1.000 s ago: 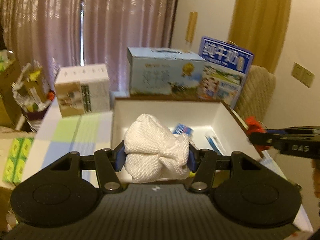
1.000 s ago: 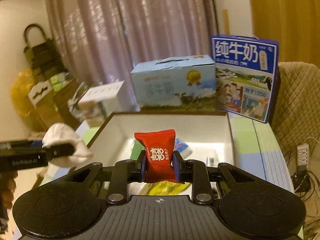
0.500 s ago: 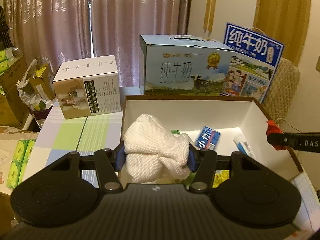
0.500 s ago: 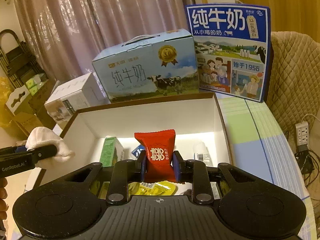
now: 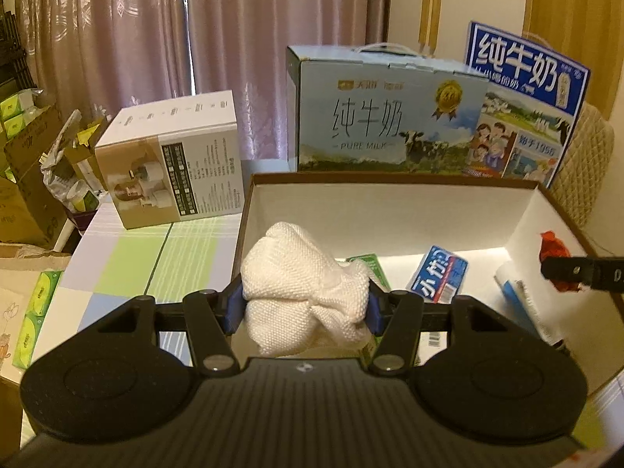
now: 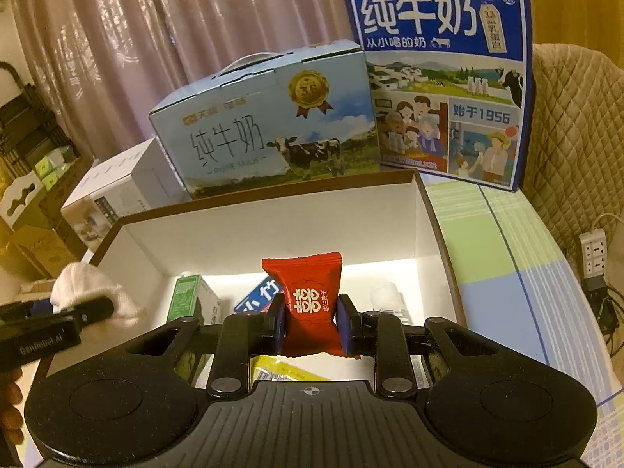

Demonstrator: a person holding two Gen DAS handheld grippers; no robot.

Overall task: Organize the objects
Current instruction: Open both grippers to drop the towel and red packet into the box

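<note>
Both claws have come down nearer the open white box [image 5: 249, 218]; left claw [image 5: 306, 306] grips the white cloth [image 5: 304, 292] at its left end, right claw [image 6: 310, 321] pinches the red candy packet [image 6: 308, 304] over its near middle.

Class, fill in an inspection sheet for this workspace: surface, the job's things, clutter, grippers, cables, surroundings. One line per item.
Surface: checked tablecloth, green, blue and white squares.
Job's things: open white-lined box already holding a green carton, a blue packet and a yellow packet; white knitted cloth and red candy packet both held above it.
Clutter: two milk cartons and a white appliance box behind the open box.
Grippers: left gripper shut on the cloth; right gripper shut on the candy packet.
Cables: power strip with plugged leads beside the table.
Surroundings: curtains, quilted chair, cardboard boxes at left.
</note>
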